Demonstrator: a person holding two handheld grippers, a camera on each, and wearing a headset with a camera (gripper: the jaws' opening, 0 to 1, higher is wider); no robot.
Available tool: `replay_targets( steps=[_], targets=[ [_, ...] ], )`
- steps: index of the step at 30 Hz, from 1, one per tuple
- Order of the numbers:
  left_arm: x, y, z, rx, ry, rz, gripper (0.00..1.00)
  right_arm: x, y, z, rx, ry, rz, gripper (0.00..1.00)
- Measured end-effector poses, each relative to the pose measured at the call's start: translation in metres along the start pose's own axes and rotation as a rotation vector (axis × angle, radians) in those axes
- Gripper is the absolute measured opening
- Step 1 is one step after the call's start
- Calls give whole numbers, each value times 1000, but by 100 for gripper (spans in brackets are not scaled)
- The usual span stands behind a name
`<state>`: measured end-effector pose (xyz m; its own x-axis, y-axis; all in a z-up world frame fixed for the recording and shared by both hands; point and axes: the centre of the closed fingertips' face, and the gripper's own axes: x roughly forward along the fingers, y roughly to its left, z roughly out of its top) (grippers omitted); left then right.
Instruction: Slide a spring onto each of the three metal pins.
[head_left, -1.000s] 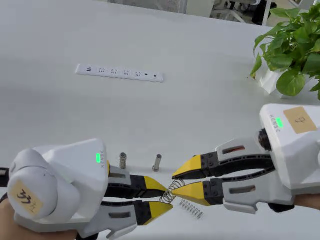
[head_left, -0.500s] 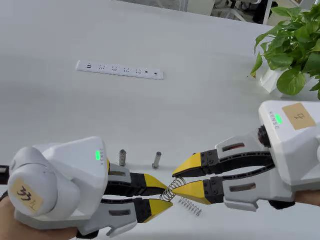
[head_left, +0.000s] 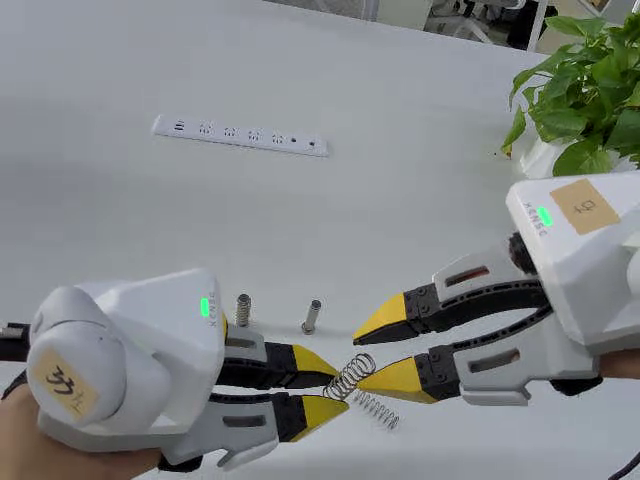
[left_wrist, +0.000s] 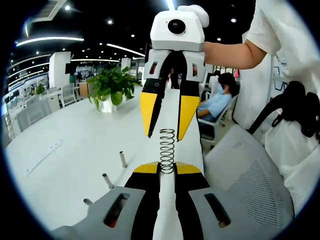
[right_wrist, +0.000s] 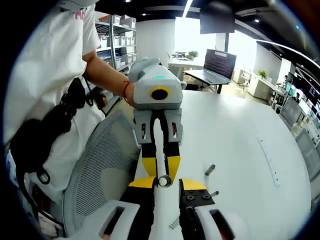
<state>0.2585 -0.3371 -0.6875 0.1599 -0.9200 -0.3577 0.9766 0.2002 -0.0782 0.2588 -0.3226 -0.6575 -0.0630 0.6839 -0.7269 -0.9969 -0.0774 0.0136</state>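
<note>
While the left gripper (head_left: 340, 390) pinches one end of a spring (head_left: 348, 375) between closed jaws, the right gripper (head_left: 357, 358) faces it nose to nose with its jaws spread. The spring's free end sits in that gap, near the lower jaw. Spring is off the table (head_left: 420, 180), held in the air between the two tool tips. Its long axis runs gripper to gripper; in the right gripper view it reads end-on, as a ring. Bare pin (head_left: 312, 316) is just beyond the spring, away from the person and slightly left. Loaded pin (head_left: 243, 310), with a coil already on it, is further left, beside the left gripper body. Loose spring (head_left: 377, 409) lies flat on the table, just nearer the person than the held one. Judgement: the held spring's axis looks roughly crosswise to the bare pin, so it needs turning before it can thread. The left gripper has the hold and looks nearer that pin.
</note>
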Motion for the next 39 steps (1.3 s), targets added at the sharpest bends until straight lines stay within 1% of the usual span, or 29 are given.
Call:
replay_targets(
  steps=[1,3,4,6,11,14,20,39],
  targets=[
    [1,0,0,2,0,0,6,1,1,-1,-18,19,16,14],
    [1,-1,0,2,1,-1,6,4,4,0,-31,36,40,14],
    [2,-1,0,3,2,0,6,6,5,-1,-46,56,51,14],
    [3,-1,1,3,-1,-1,6,9,5,-2,-68,79,66,13],
    [3,-1,2,2,-8,-1,6,13,5,-6,-92,120,89,13],
    [3,0,3,1,-11,1,6,13,6,-8,-102,134,99,11],
    [3,0,3,0,-13,1,6,11,6,-9,-113,150,108,8],
    [3,0,2,1,-18,0,6,12,7,-10,-117,180,129,7]
  ],
)
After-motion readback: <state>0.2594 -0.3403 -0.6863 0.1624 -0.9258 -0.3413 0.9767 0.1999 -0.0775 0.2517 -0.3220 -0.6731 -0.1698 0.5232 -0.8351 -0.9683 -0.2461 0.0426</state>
